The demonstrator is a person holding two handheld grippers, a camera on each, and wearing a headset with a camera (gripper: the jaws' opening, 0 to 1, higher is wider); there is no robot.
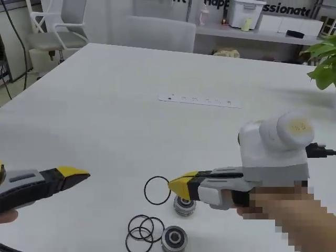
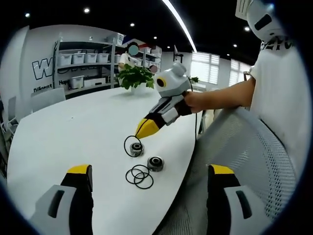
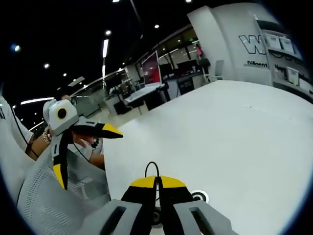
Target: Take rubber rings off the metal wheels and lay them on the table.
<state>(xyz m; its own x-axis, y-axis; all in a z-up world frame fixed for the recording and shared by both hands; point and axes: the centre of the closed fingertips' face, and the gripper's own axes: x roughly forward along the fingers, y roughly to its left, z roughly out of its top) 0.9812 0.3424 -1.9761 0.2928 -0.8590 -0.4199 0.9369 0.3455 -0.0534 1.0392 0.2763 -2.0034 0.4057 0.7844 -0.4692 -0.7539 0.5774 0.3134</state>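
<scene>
My right gripper (image 1: 175,185) is shut on a thin black rubber ring (image 1: 156,190), which hangs from its yellow tips just left of a metal wheel (image 1: 184,205). The right gripper view shows the same ring (image 3: 152,168) pinched at my right gripper (image 3: 157,182), with the wheel (image 3: 199,197) below. A second wheel (image 1: 174,238) stands nearer me, beside three loose rings (image 1: 142,231) lying flat on the white table (image 1: 115,105). My left gripper (image 2: 149,172) is open and holds nothing. It hovers at the left (image 1: 79,176), away from the wheels (image 2: 155,163).
A power strip (image 1: 199,100) lies mid-table. A green plant (image 1: 323,65) stands at the far right edge. Chairs (image 1: 157,31) and a shelf stand behind the table. A person's hand (image 1: 283,210) holds the right gripper.
</scene>
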